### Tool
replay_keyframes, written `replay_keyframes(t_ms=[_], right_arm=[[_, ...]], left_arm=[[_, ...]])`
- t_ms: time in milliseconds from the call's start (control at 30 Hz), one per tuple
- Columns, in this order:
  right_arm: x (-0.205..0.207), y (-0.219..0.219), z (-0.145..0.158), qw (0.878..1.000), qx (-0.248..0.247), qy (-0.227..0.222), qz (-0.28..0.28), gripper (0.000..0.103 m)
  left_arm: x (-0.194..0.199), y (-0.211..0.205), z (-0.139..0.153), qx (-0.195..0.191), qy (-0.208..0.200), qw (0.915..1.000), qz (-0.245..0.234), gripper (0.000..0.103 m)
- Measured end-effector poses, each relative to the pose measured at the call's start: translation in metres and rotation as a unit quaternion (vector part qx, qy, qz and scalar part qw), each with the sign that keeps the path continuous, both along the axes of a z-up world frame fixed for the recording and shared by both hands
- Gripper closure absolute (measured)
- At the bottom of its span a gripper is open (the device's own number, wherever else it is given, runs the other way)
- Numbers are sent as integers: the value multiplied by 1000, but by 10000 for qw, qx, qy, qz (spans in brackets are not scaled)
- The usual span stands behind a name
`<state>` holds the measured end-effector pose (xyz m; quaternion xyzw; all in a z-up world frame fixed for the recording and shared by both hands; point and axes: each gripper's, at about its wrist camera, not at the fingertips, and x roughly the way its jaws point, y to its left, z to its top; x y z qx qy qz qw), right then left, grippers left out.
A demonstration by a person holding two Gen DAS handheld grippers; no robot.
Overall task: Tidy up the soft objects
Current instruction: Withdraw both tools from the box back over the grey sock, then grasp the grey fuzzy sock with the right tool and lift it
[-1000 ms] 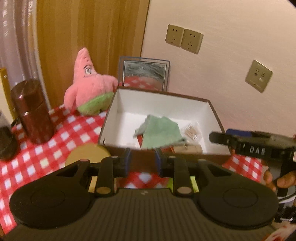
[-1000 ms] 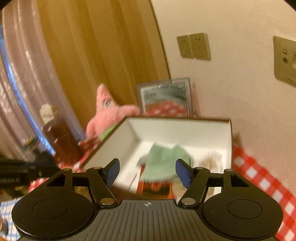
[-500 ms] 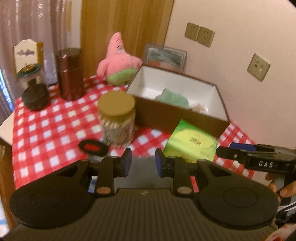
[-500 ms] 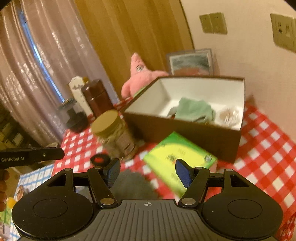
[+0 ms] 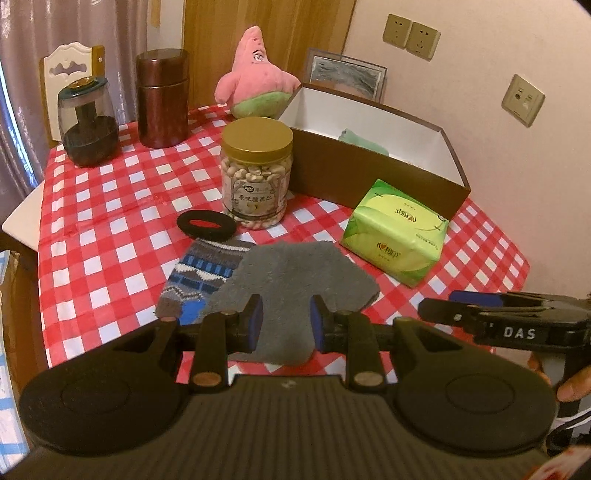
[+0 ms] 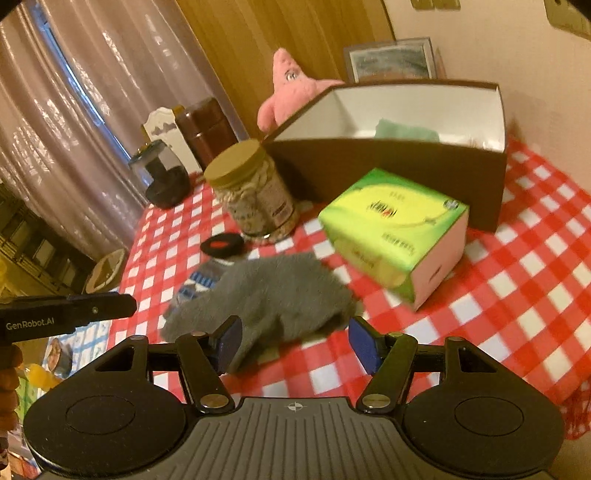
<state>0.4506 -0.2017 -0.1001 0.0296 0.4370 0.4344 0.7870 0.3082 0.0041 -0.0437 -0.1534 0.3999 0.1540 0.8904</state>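
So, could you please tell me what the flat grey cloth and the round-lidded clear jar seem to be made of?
The flat grey cloth looks like soft fleece or terry: matte, fuzzy nap. The round-lidded clear jar seems to be transparent plastic, possibly glass, since its contents show through; its gold lid looks smooth and faintly shiny.

I see a table (image 5: 92,206) under a red-and-white checked cloth, pushed against a pale wall (image 5: 517,177) bearing beige sockets (image 5: 410,35). Behind it, a wooden panel (image 5: 221,33), sheer curtains (image 6: 74,92), a white chair-back (image 5: 70,74).
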Motion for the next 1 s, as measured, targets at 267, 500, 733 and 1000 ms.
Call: replay_keyframes(t_ms=[267,500,733,1000], right_arm=[[-28,27,-5,9991,-80,204,-364,46],[-54,51,-20,9969,-383,353,-585,51],[-73,77,-38,9953,-559,420,-670,52],[-65,102,-57,9931,-752,287,-854,52]], left_arm=[[-21,28,-16,-133,143,9994,-294,79],[-38,55,-34,-200,290,9981,-506,79],[-48,81,-45,-254,394,9971,-603,79],[-56,106,-50,-250,479,9969,-575,79]])
